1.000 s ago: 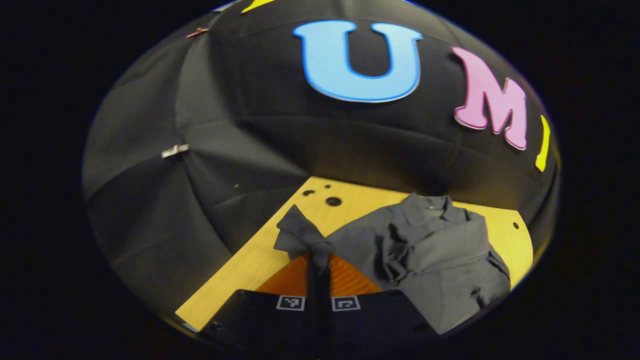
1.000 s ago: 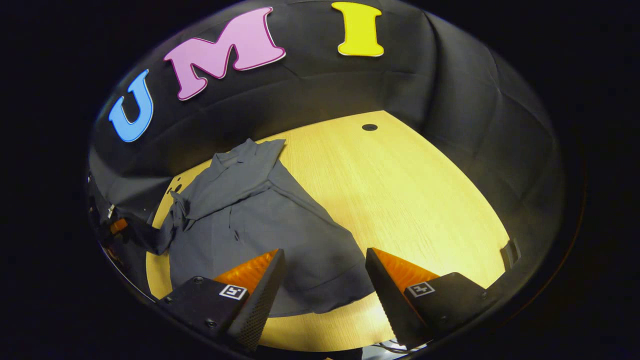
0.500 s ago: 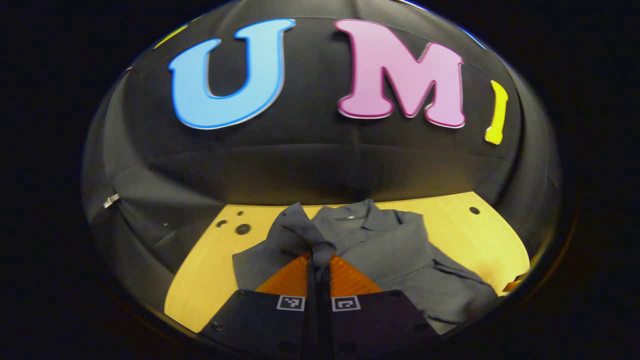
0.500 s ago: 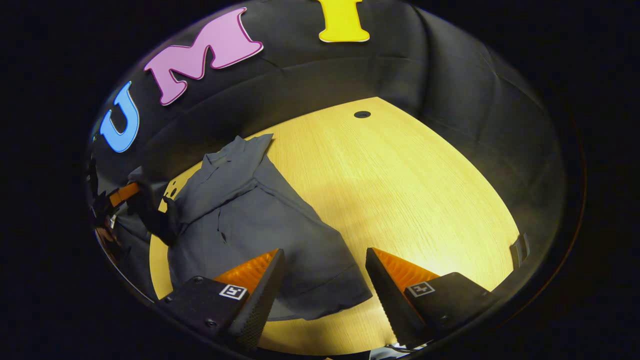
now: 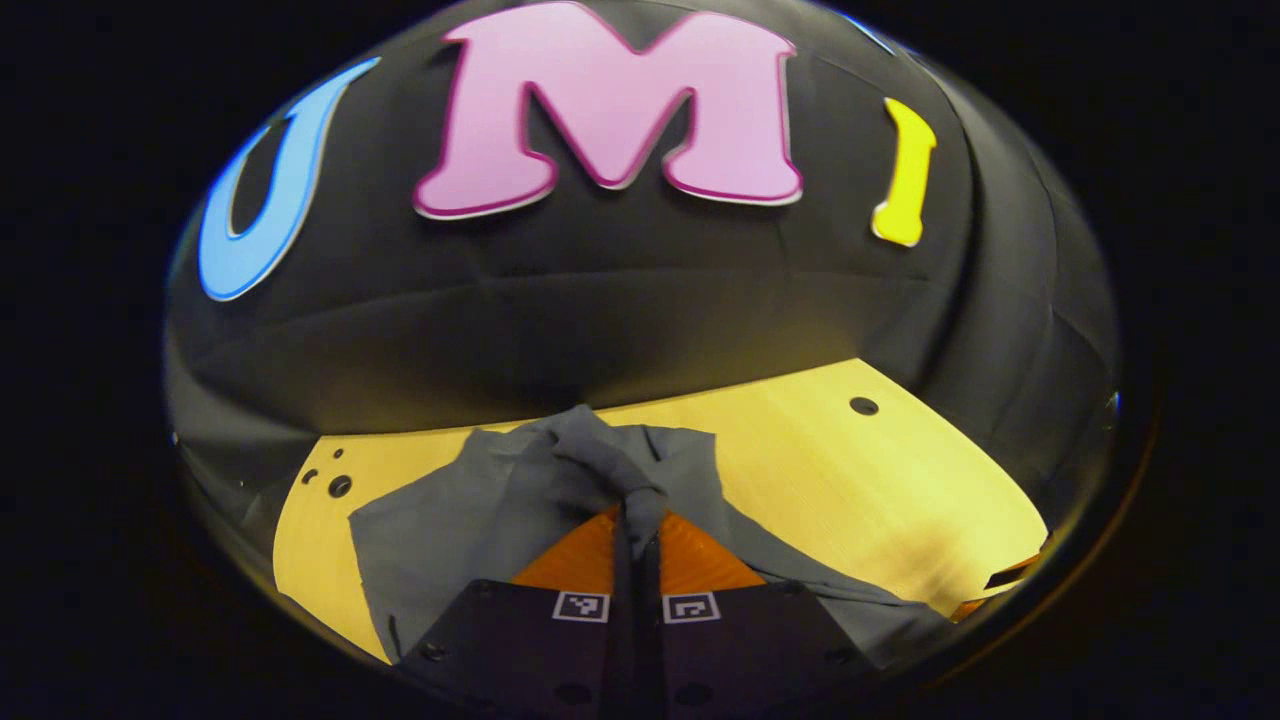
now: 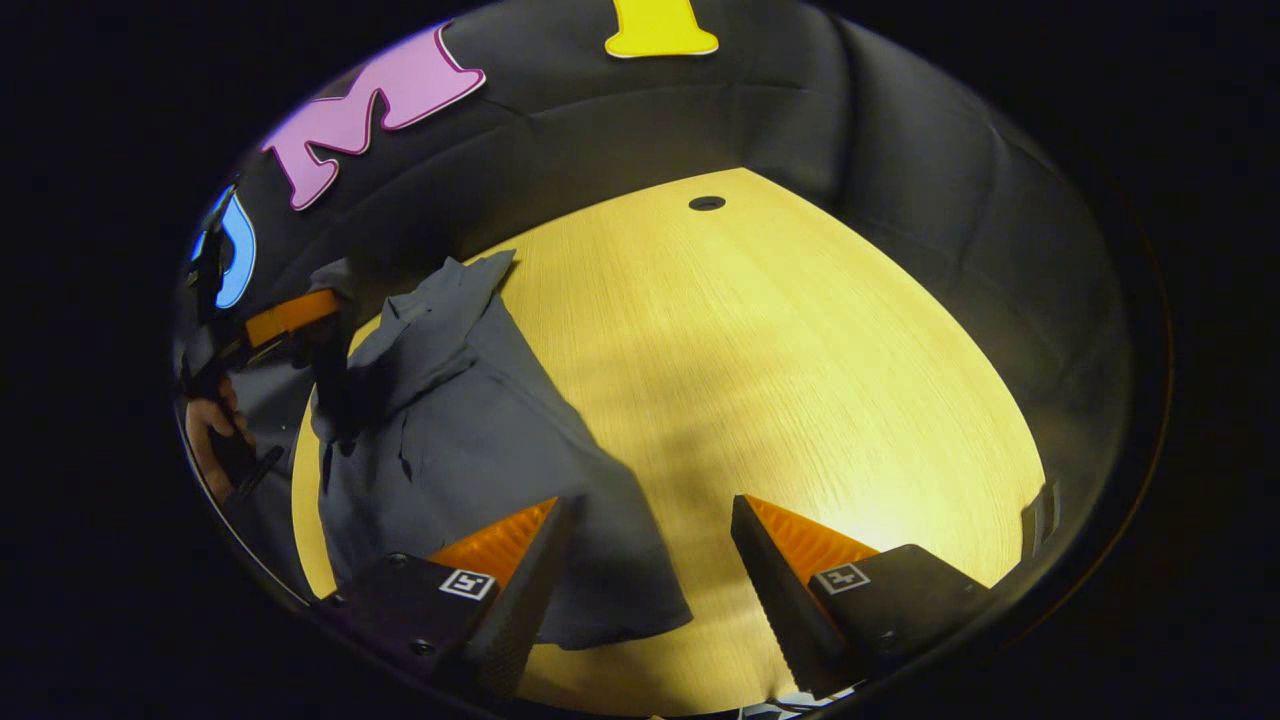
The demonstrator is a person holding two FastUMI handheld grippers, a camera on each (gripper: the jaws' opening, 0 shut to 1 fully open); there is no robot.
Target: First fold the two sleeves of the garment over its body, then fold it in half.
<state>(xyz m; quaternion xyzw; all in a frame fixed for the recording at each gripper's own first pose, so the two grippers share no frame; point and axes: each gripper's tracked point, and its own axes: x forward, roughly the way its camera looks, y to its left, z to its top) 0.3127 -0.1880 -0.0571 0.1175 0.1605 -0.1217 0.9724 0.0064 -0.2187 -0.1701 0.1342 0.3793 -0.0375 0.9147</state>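
**Sleeve pinched above the shirt**

The left gripper (image 5: pixel 637 520) has its fingers closed on a bunched sleeve (image 5: pixel 610 470) of the grey shirt (image 6: pixel 480 440), which lies on the left part of the wooden tabletop (image 6: pixel 800 380). The right gripper (image 6: pixel 650 545) hangs over the shirt's near hem, fingers spread wide, gripping nothing.

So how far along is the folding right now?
Early. Done: nothing I can confirm. In hand: the left gripper is shut on a sleeve, lifted over the garment. The right gripper is open above the hem. Left: laying this sleeve, possibly the other, then halving.
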